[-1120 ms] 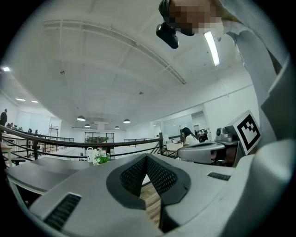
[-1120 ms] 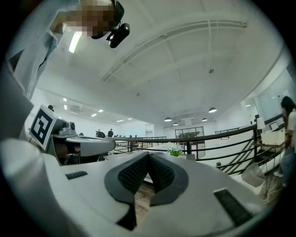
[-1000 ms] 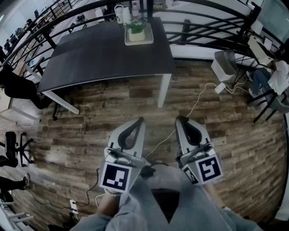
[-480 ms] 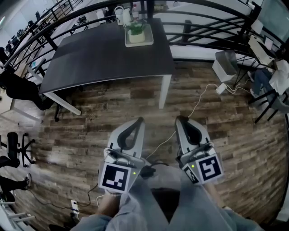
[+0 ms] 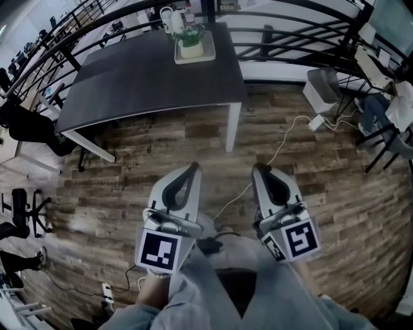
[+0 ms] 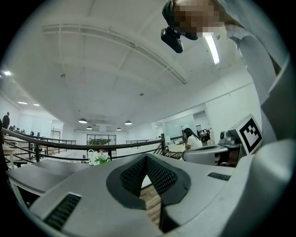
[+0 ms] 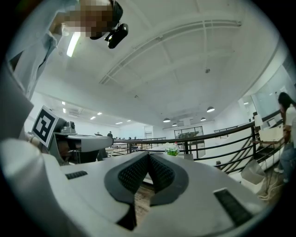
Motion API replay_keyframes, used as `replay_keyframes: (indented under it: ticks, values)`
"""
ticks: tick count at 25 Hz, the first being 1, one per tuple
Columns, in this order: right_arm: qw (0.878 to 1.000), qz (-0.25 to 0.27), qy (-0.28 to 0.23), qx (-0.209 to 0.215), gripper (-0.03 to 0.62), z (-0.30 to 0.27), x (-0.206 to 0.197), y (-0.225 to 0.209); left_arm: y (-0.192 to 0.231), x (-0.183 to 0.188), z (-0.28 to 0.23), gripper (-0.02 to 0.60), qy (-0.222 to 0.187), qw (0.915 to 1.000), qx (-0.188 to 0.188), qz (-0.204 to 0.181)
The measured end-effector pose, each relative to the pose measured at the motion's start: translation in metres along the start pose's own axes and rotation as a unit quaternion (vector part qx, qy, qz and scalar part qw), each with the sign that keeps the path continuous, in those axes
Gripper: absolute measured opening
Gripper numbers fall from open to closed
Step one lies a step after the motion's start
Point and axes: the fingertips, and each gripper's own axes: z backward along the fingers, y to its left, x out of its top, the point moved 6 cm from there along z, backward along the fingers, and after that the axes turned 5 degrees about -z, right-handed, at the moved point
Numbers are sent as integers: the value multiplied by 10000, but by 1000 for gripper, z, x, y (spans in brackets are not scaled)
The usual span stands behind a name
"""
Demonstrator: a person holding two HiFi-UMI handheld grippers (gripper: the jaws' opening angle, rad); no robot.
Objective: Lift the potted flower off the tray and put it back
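Observation:
A small potted flower [image 5: 191, 40] with green leaves stands on a pale tray [image 5: 208, 54] at the far end of a dark table [image 5: 142, 77]. It shows small and distant in the left gripper view [image 6: 101, 159] and in the right gripper view [image 7: 173, 150]. My left gripper [image 5: 194, 167] and right gripper [image 5: 259, 169] are held level over the wooden floor, well short of the table. Both are shut with nothing between the jaws.
A white kettle [image 5: 169, 18] stands behind the tray. Black railings [image 5: 303, 26] curve round the far side of the table. A white bin [image 5: 321, 90] and a cable [image 5: 284, 138] lie on the floor at the right; chairs [image 5: 26, 209] at the left.
The head view has shifted slightly, so the table and tray sit a little higher and further left. Both grippers stay shut and almost still.

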Motion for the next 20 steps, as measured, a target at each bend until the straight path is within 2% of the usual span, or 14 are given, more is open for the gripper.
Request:
replay_keyframes:
  ticks: [10,20]
  values:
    - [9996,-76,12,-257,3,-13,-6,-19,14,-8,-26,-2,-11,9999,-144,36]
    - [9989,-23,114,-445,3,-74,-1,-43,64,-19,-76,-2,-10,9997,-222,141]
